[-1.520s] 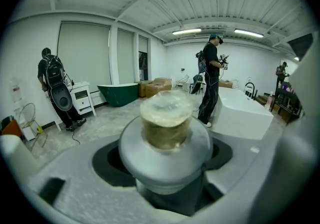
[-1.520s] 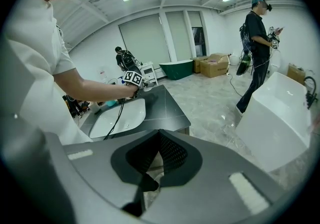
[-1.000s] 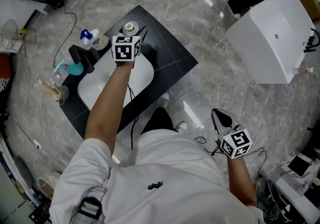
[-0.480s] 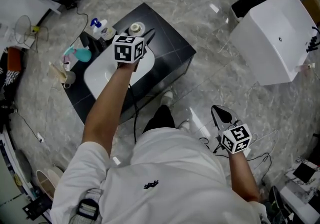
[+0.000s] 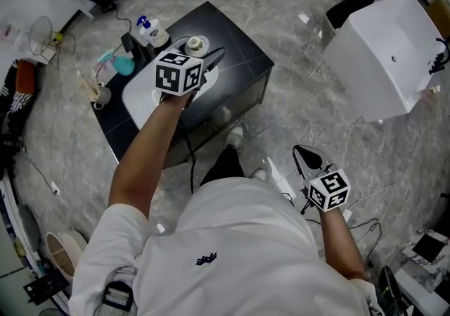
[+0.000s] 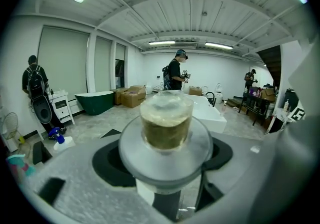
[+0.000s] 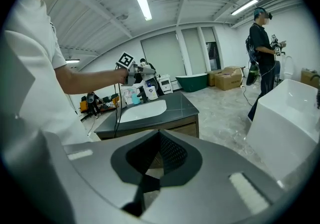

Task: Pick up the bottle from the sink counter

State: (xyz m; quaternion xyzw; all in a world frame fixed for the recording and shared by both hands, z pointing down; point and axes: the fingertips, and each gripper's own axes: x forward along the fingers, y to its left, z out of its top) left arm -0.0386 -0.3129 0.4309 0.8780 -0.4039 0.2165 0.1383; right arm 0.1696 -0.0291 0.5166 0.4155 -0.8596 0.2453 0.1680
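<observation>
A small clear bottle (image 6: 166, 124) with brownish contents and a wide round cap fills the left gripper view, clamped between the grey jaws of my left gripper (image 6: 167, 165). From the head view the bottle (image 5: 195, 45) shows just past the marker cube, over the black sink counter (image 5: 239, 51) by the white basin (image 5: 140, 100). My left gripper (image 5: 204, 56) is shut on it. My right gripper (image 5: 309, 160) hangs low at my right side over the floor, its jaws closed together with nothing in them (image 7: 157, 140).
A blue-topped spray bottle (image 5: 149, 29), a teal item (image 5: 124, 65) and a dark faucet (image 5: 131, 45) stand at the counter's back left. A white bathtub (image 5: 394, 54) stands to the right. Cables cross the marble floor. Other people stand across the room (image 6: 176, 73).
My left gripper with the bottle looks larger against the counter, as if raised off it. The counter has shifted up and right in the head view. The right gripper has barely moved.
</observation>
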